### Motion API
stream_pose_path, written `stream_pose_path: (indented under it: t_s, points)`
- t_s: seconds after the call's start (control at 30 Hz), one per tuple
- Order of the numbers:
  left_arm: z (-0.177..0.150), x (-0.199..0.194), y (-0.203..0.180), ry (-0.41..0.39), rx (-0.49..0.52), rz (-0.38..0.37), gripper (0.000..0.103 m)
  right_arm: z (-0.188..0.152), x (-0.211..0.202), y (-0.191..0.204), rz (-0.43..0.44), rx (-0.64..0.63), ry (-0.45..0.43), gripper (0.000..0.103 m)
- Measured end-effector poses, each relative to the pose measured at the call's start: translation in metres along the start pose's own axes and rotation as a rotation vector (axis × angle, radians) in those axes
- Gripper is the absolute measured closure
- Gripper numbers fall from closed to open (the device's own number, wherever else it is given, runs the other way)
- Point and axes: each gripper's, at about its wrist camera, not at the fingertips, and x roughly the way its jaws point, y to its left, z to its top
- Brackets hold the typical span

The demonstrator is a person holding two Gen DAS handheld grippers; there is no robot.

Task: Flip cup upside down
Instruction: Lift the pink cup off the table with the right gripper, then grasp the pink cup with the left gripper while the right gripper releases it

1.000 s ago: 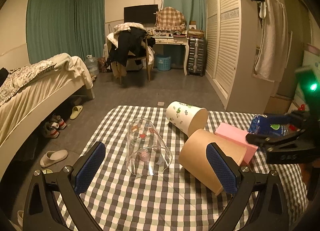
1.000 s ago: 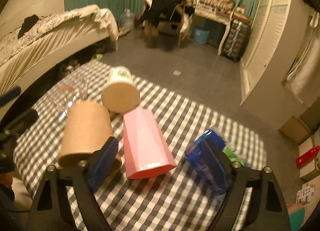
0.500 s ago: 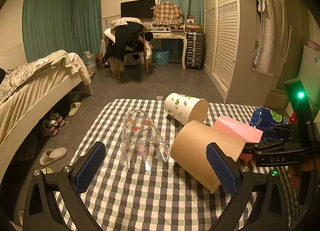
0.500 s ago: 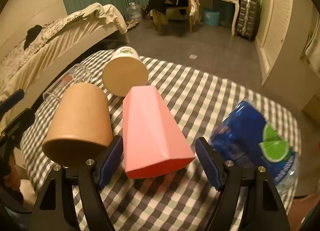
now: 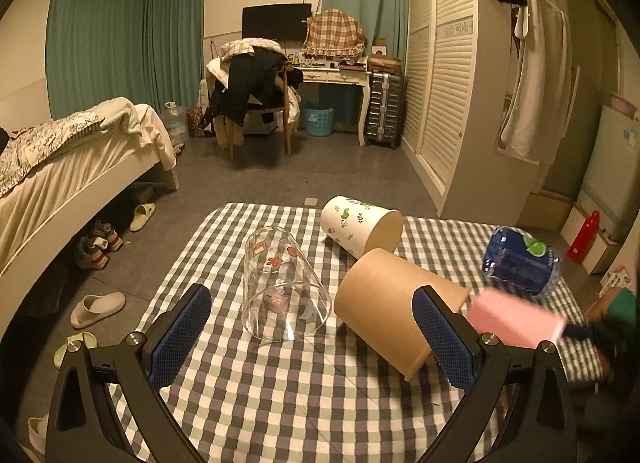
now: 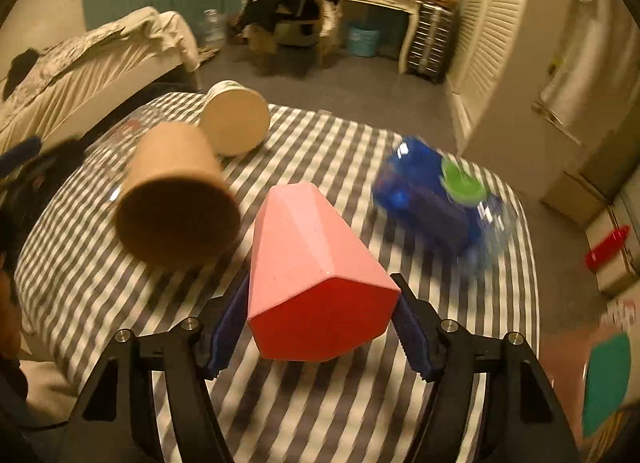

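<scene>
A pink faceted cup (image 6: 316, 263) lies between the fingers of my right gripper (image 6: 320, 319), which is shut on its wide end and holds it with the mouth toward the camera. In the left wrist view the pink cup (image 5: 516, 317) shows blurred at the right. A brown paper cup (image 5: 396, 311) lies on its side on the checked tablecloth (image 5: 304, 395); it also shows in the right wrist view (image 6: 176, 191). My left gripper (image 5: 312, 335) is open and empty, in front of a clear glass (image 5: 282, 283) standing upside down.
A white patterned paper cup (image 5: 360, 223) lies on its side at the table's far edge. A blue plastic bottle (image 5: 520, 263) lies at the right. A bed (image 5: 60, 167) stands to the left; a wardrobe (image 5: 460, 103) to the right.
My right gripper has closed its fingers onto the pink cup and lifted it clear of the brown cup. The left gripper has stayed open, shifting only slightly.
</scene>
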Motion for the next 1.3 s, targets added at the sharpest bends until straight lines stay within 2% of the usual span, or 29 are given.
stream_pose_path:
  t_s: [0.27,0.4,0.5,0.57,0.6,0.67,0.8,0.97,1.07,1.2,1.3]
  points:
    - [-0.007,-0.018,-0.001,0.001,0.005,-0.039,0.000,-0.053,-0.021,0.023,-0.078,0.097,0.024,0.037]
    - [-0.011,-0.021,-0.003,0.007,0.017,-0.052,0.000,-0.057,-0.022,0.032,-0.123,0.082,0.016,0.037]
    - [-0.011,-0.022,-0.002,0.010,0.018,-0.063,0.000,-0.055,-0.024,0.030,-0.121,0.074,0.023,0.036]
    - [-0.011,-0.023,-0.002,0.010,0.018,-0.068,0.000,-0.056,-0.031,0.031,-0.116,0.070,0.011,0.030]
    - [-0.012,-0.024,-0.002,0.012,0.017,-0.071,0.000,-0.054,-0.038,0.029,-0.114,0.065,0.000,0.019]
    - [-0.013,-0.023,-0.004,0.018,0.014,-0.074,0.000,-0.051,-0.050,0.028,-0.105,0.057,-0.033,0.017]
    - [-0.016,-0.021,-0.015,0.043,0.021,-0.069,0.000,-0.038,-0.083,0.009,-0.089,0.033,-0.081,0.014]
    - [-0.022,-0.023,-0.046,0.096,0.071,-0.098,0.000,-0.015,-0.112,-0.018,-0.183,-0.047,-0.126,0.012]
    - [-0.022,-0.022,-0.065,0.147,0.080,-0.113,0.000,-0.002,-0.113,-0.034,-0.213,-0.058,-0.133,0.012]
    - [-0.017,-0.019,-0.094,0.186,0.103,-0.084,0.000,0.004,-0.105,-0.058,-0.240,-0.032,-0.148,0.012]
    - [-0.016,-0.016,-0.111,0.211,0.104,-0.094,0.000,-0.009,-0.093,-0.081,-0.180,0.027,-0.140,0.012]
